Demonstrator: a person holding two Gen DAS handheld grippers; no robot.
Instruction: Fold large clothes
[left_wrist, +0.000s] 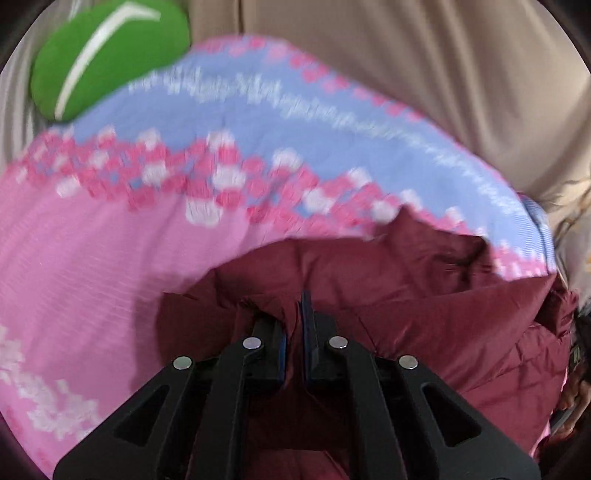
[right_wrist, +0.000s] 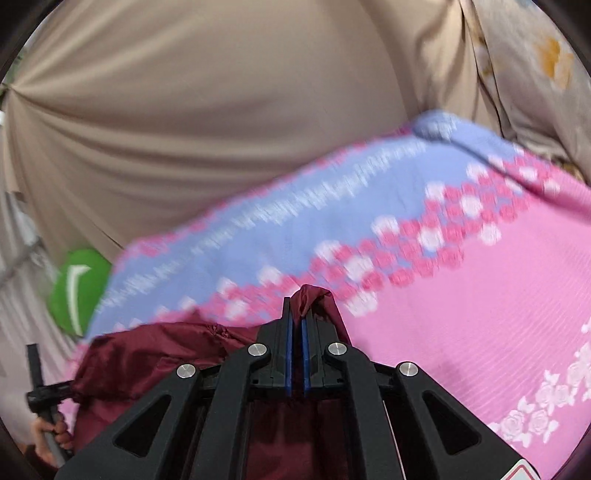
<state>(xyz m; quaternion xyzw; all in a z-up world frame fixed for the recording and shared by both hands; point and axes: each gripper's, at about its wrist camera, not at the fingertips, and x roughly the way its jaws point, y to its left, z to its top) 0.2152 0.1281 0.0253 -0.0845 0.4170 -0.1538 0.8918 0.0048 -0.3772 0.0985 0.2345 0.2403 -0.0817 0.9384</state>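
A maroon padded garment (left_wrist: 424, 314) lies bunched over a pink and blue flowered bedspread (left_wrist: 110, 240). My left gripper (left_wrist: 295, 314) is shut on a fold of the maroon cloth, which wraps around its fingers. In the right wrist view my right gripper (right_wrist: 296, 314) is shut on another corner of the maroon garment (right_wrist: 147, 354), with a tuft of cloth poking up above the fingertips. The rest of the garment hangs down below both grippers and is hidden by them.
A green cushion with a white stripe (left_wrist: 107, 55) lies at the far edge of the bedspread (right_wrist: 461, 295), also seen in the right wrist view (right_wrist: 77, 291). Beige curtain cloth (right_wrist: 221, 110) fills the background. A hand holding the other gripper's handle (right_wrist: 48, 428) shows at lower left.
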